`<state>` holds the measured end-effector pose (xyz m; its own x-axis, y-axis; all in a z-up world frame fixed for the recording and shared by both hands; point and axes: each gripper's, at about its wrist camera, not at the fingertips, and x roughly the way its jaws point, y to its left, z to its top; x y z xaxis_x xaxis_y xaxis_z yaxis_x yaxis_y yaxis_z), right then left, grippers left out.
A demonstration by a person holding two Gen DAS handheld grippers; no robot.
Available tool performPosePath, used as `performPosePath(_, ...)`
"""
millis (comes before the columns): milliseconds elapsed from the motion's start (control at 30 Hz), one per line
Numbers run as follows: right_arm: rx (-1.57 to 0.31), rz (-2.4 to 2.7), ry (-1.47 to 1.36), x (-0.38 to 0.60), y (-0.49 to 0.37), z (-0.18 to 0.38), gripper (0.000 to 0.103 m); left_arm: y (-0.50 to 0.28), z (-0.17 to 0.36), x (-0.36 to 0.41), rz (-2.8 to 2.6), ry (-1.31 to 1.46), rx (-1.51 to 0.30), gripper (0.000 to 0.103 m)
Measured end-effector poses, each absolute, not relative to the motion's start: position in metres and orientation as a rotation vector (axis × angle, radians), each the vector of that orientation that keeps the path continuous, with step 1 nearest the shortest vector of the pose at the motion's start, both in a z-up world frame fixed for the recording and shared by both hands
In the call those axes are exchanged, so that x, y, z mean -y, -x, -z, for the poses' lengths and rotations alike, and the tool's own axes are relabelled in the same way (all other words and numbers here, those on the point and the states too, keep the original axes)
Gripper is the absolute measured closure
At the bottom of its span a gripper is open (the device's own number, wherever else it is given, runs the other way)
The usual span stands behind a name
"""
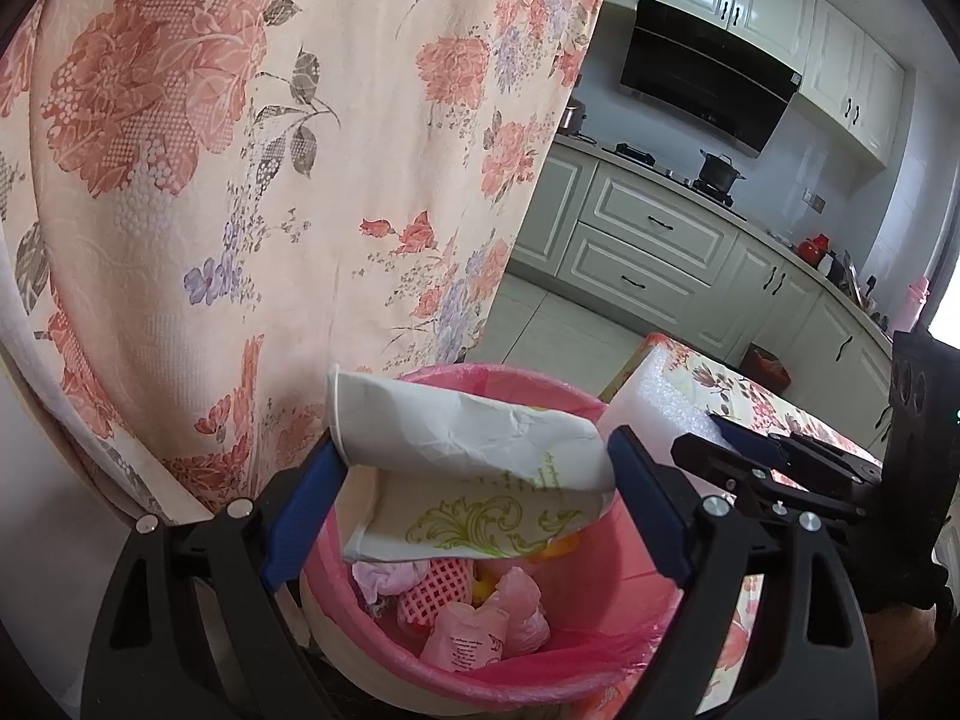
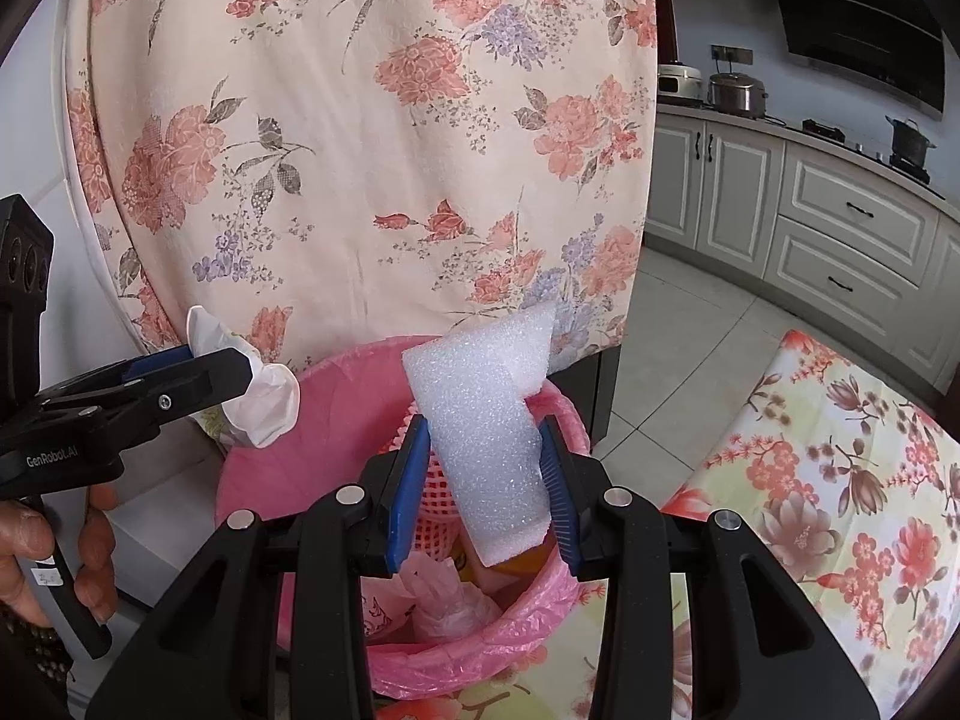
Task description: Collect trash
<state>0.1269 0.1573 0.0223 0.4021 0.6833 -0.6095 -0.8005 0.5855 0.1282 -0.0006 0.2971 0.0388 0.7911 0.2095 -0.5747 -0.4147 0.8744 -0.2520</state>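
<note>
Hovering over the pink-lined bin [image 1: 576, 570], both grippers carry trash so a release drops it straight in: the left gripper [image 1: 474, 480] has its fingers clenched on a crumpled paper cup [image 1: 468, 456], the right gripper [image 2: 483, 498] on a white foam piece [image 2: 486, 426].

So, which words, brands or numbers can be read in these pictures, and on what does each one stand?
"GenRobot.AI": on the side of the left tool, seen in the right wrist view.
Green print on the crumpled paper cup: too small to read.
Print on the pink packet in the bin: blurred.
Small tag by the hand: unreadable.
</note>
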Motion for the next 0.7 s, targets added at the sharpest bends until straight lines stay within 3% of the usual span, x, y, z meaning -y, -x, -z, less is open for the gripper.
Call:
performPosePath(100,-0.67,-0.947,0.202,-0.159,-0.128,-0.021,0.065,-0.001,-0.037,-0.298,-0.337,0.387,-0.572,0.017)
performPosePath(167,-0.672,-0.944,0.204,-0.159,-0.129,-0.021,0.064,-0.002,-0.036,-0.299,-0.343,0.391,-0.576,0.01)
performPosePath(267,-0.676,-0.938,0.198,-0.158,-0.132,-0.019,0.056,-0.001,-0.035,-0.298,-0.346,0.394,-0.578,0.01)
performPosePath(467,-0.652,-0.897,0.204,-0.149,-0.13,-0.019,0.054,0.012,-0.037,-0.295,-0.4,0.379,-0.576,0.008)
performPosePath(700,-0.614,-0.816,0.208,-0.117,-0.118,-0.016,0.045,0.034,-0.036,-0.276,-0.429,0.34,-0.592,0.005)
